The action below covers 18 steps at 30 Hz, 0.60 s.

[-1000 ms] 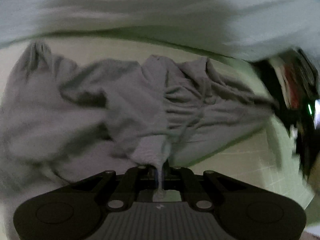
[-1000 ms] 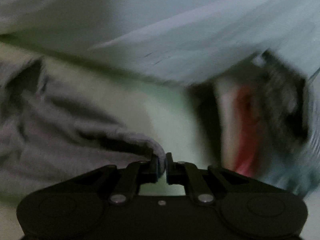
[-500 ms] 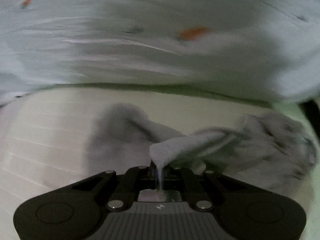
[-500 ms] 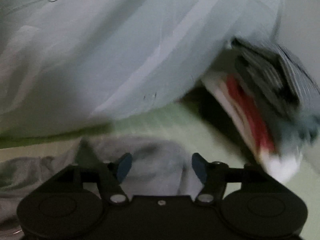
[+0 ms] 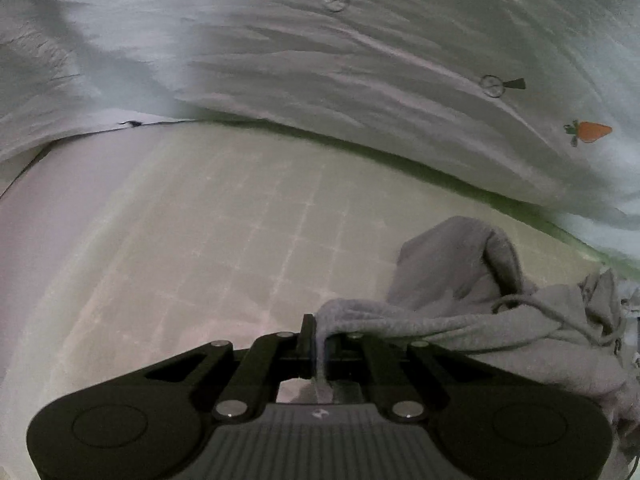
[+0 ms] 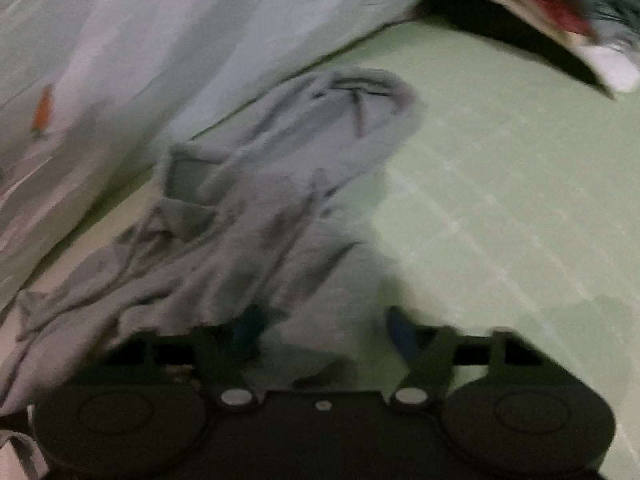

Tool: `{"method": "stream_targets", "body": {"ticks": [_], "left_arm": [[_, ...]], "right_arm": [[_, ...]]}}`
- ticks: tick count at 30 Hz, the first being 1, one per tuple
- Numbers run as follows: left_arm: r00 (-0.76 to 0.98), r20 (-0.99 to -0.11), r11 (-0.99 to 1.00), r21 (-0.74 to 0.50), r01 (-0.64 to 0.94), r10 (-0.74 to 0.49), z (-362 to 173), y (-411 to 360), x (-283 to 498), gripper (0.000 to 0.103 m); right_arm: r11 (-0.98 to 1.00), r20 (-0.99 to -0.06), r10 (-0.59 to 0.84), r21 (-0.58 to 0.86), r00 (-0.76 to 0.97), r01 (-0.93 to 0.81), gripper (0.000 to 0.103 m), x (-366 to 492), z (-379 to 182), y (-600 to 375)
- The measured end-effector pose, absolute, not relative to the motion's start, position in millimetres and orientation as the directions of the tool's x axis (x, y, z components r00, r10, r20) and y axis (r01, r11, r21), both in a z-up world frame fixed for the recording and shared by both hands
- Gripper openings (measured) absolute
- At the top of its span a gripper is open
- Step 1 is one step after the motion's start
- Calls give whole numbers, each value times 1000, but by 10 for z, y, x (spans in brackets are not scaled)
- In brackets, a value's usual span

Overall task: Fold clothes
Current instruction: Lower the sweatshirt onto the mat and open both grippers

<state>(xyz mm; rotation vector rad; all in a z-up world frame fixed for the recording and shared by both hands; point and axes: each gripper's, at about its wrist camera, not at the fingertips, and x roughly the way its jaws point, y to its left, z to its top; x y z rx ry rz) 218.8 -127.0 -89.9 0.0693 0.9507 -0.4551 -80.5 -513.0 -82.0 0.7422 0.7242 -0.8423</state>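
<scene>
1. While the left tongs [image 5: 316,334] pinch a hem of the grey garment [image 5: 500,320], its bulk trails rightward across the mat [image 5: 200,240].
2. Right tongs [image 6: 320,328] gape, empty, over the crumpled cloth's near end, which runs away leftward.

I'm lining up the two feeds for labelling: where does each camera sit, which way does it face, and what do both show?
Left wrist: on the left gripper, looking forward and down along its fingers over the green gridded mat; its jaws are shut on an edge of the grey hoodie.
Right wrist: on the right gripper, facing across the mat at the crumpled hoodie; its jaws are open, and the picture is blurred.
Shared: hoodie, mat and the pale carrot-print sheet behind them.
</scene>
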Motion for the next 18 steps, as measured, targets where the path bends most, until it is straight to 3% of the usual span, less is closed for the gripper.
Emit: {"method": "stream_targets", "body": {"ticks": [1,4,9,12,14,16,18], "left_arm": [[497,-797,909,-147,391,-343,-918,-1163,2184,5],[486,-807,927,-188,326,-335,-985,-926,2163,5],[474,-820,942,-225,249,-321,-1051,-654,2017,5],[472,-822,944,-231,234,-318,-1045,-644,1911,5],[471,-824,946,-235,224,-316,-1042,-637,1840,6],[470,-825,947,-239,213,-314,-1038,-630,1769,12],[470,-823,945,-241,221,-320,-999,-633,1676,13]], "right_arm": [[481,-802,-368,269,471,834,33,-709,-830,-5135],[578,-813,-366,183,453,795,16,-383,-838,-5174],[649,-745,-458,94,486,755,13,92,-548,-5472],[680,-672,-480,122,564,723,13,218,-224,-5563],[712,-662,-487,76,570,698,18,212,-166,-5461],[741,-652,-495,29,575,670,50,204,-109,-5359],[745,-657,-511,-17,554,667,62,88,-177,-5229]]}}
